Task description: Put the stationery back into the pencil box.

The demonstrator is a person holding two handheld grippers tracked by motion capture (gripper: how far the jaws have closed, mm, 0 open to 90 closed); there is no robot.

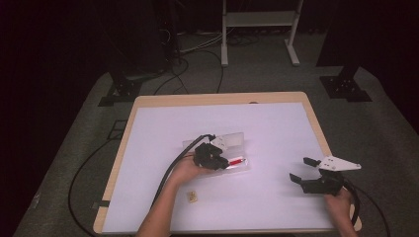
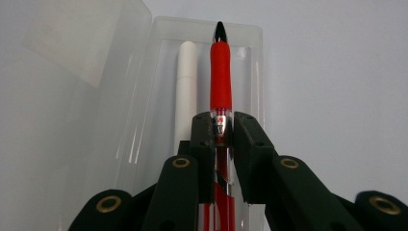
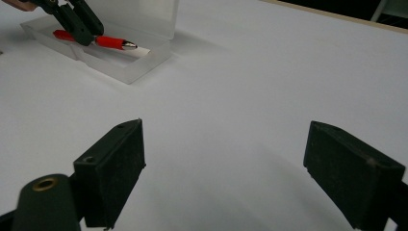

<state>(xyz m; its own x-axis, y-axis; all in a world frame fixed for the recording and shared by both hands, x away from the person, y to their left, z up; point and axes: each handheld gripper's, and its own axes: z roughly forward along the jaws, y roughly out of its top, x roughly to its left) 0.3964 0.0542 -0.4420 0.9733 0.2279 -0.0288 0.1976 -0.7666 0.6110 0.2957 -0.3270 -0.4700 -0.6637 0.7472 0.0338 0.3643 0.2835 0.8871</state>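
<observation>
On red pen, perhaps a logo, unreadable

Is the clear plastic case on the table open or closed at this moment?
Open. The clear case has its lid swung back, leaving the tray uncovered; a white pen lies inside, beside the red pen held by the left gripper.

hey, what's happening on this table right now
A person holds a gripper in each hand. The left gripper is shut on a red pen, held over an open clear plastic case on the white table. A white pen-like stick lies in the case beside it. The right gripper waits off to the side, jaws open with nothing between them.
</observation>
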